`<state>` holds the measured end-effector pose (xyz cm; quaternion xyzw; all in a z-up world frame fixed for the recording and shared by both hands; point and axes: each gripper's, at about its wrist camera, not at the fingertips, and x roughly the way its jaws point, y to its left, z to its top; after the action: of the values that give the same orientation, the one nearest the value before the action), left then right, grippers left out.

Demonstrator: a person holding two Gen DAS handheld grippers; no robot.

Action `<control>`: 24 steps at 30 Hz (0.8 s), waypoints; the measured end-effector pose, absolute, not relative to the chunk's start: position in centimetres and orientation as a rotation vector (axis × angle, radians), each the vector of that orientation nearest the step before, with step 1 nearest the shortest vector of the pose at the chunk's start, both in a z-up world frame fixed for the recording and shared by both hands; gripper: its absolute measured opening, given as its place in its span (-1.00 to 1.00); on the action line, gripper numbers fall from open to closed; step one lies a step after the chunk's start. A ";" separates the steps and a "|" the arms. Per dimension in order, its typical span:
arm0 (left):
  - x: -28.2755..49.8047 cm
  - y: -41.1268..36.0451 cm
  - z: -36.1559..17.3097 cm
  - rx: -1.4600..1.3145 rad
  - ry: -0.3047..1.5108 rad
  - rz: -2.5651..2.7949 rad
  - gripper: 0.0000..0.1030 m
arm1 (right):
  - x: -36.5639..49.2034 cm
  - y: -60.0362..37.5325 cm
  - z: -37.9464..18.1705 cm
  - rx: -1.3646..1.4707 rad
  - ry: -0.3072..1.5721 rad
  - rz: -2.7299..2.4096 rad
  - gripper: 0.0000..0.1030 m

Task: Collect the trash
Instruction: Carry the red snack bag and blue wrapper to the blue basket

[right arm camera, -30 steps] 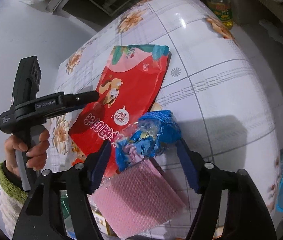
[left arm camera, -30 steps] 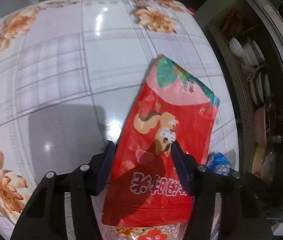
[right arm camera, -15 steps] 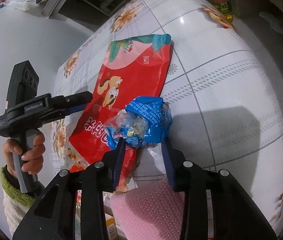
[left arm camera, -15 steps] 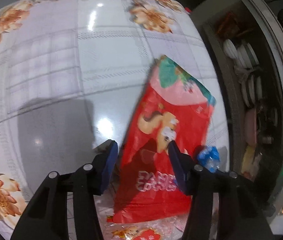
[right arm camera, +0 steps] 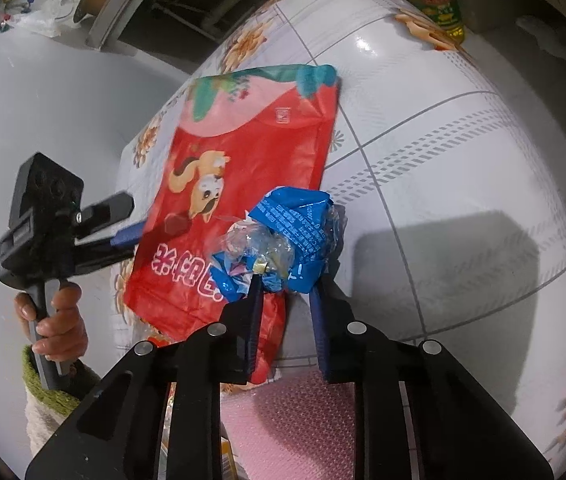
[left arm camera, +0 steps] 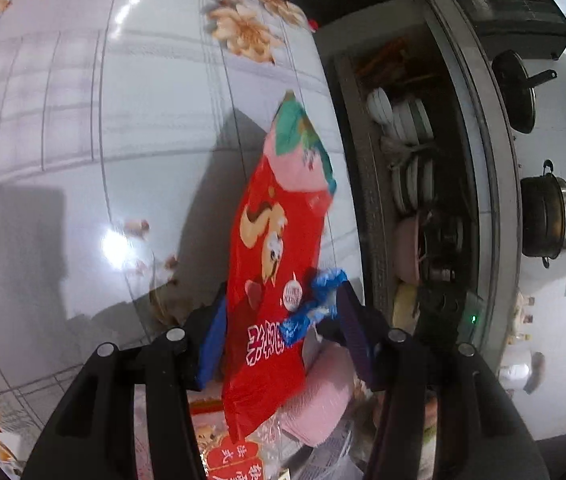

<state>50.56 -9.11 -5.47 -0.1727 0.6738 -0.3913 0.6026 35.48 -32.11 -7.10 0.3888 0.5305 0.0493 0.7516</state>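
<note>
Crumpled blue plastic wrapper [right arm camera: 291, 240] is being pinched between right gripper [right arm camera: 287, 300] fingers; flat red squirrel-printed snack bag [left arm camera: 275, 264] is being clamped by left gripper [left arm camera: 283, 328].

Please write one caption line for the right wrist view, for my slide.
Right gripper clamps a crumpled blue plastic wrapper before a red squirrel-print snack bag over the floral table.

your right claw [right arm camera: 285, 284] pinches the crumpled blue wrapper [right arm camera: 291, 240]; your left claw [right arm camera: 139, 236] grips the red bag [right arm camera: 243, 184] over the table [right arm camera: 463, 152].
</note>
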 end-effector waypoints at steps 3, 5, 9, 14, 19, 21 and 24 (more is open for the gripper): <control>50.2 -9.5 -5.5 -0.345 1.546 -0.898 -0.03 | 35.4 -32.1 -7.2 0.853 1.148 0.107 -0.62; 49.9 -10.0 -5.4 -0.317 1.536 -0.881 -0.04 | 35.3 -32.1 -7.2 0.855 1.145 0.106 -0.64; 49.4 -11.0 -4.9 -0.250 1.480 -0.863 -0.74 | 35.1 -32.3 -7.4 0.862 1.137 0.104 -0.68; 49.4 -10.7 -4.3 -0.214 1.437 -0.840 -1.00 | 34.9 -32.3 -7.6 0.875 1.122 0.128 -0.74; 48.8 -10.5 -3.0 -0.203 1.386 -0.854 -1.00 | 34.3 -32.2 -5.8 0.839 1.075 0.148 -0.78; 48.5 -10.5 -2.2 -0.201 1.369 -0.858 -1.00 | 34.0 -32.2 -4.9 0.826 1.053 0.150 -0.78; 47.9 -10.6 -0.7 -0.188 1.334 -0.873 -1.00 | 33.3 -32.4 -3.7 0.808 1.021 0.151 -0.78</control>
<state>47.90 -10.60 -0.66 -0.0844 0.5976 -0.3910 0.6949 33.27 -32.44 -3.66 0.3756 0.4747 0.0702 0.7929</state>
